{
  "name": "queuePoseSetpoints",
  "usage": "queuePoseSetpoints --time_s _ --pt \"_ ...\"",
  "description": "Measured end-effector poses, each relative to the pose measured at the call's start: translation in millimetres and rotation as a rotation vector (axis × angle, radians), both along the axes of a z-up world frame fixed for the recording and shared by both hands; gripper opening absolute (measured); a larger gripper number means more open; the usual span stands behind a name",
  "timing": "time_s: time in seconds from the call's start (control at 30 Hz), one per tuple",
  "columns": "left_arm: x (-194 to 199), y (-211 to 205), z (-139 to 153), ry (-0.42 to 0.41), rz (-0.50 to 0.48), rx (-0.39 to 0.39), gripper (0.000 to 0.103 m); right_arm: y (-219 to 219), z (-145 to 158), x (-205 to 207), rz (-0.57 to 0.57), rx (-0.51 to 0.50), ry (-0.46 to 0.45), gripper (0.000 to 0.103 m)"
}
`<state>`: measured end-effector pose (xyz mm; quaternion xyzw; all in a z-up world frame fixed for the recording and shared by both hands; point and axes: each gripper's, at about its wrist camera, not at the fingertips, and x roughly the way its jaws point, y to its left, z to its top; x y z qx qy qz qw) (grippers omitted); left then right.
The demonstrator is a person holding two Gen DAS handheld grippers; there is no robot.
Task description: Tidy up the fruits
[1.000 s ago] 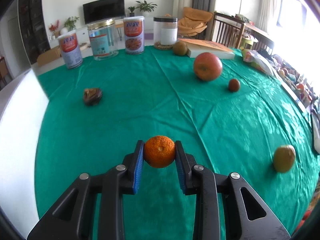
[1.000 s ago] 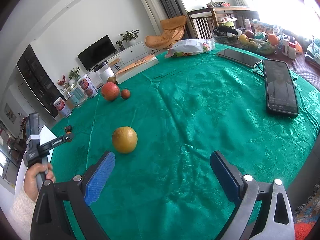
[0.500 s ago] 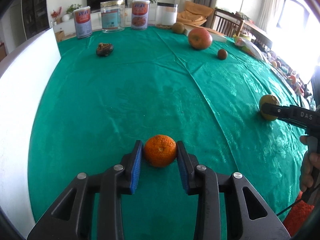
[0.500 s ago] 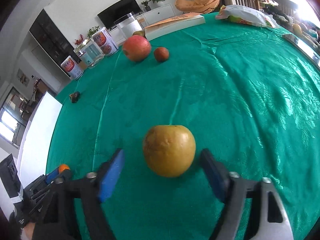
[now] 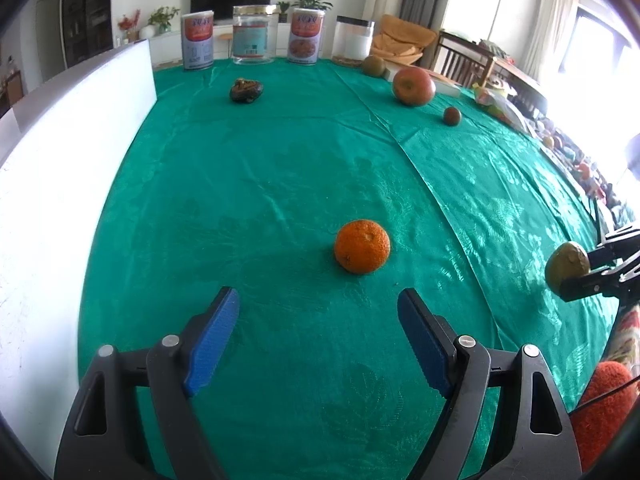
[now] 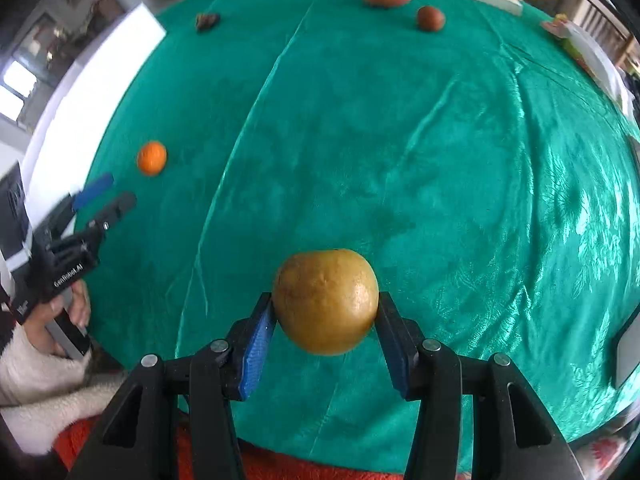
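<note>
green-clothed surface in a living room, fruit scattered across it.

nearest, the right claw is clamped on a yellow-brown pear at the near edge; the left claw is opening, nothing between its pads, with the mandarin resting on the cloth just ahead of it. farther off lie a red apple and a small brown fruit. judged step: mandarin set down, pear picked. next, carry the pear beside the mandarin and let go gently so it won't roll.
</note>
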<state>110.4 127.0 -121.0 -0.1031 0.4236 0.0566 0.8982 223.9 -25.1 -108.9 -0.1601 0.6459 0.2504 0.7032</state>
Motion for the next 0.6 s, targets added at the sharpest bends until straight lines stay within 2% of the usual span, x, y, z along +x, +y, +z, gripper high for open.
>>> queuePoseSetpoints --time_s 0.13,0.3,0.43,0.47,0.5,0.6 --pt "-1.9 1.0 4.0 -0.005 -0.003 -0.007 0.083 21.3 -3.7 19.4 -0.02 -0.011 -0.041 0.05" --pt "-5.3 9.8 7.8 -0.008 0.007 -0.017 0.083 26.1 -3.4 26.6 -0.061 0.064 -0.069 0.05" --pt "6.8 6.7 8.4 0.007 -0.03 -0.024 0.083 11.2 -2.1 23.6 -0.108 0.15 -0.09 0.051" --pt "10.5 3.7 9.0 0.013 -0.046 -0.02 0.083 3.4 -0.9 25.5 -0.136 0.183 -0.084 0.06" --pt "14.8 0.0 9.3 0.018 -0.065 -0.013 0.083 -7.9 2.7 28.2 -0.168 0.211 -0.082 0.073" --pt "26.7 -7.7 8.9 0.028 -0.1 0.001 0.083 -25.6 13.7 32.3 -0.239 0.272 -0.099 0.076"
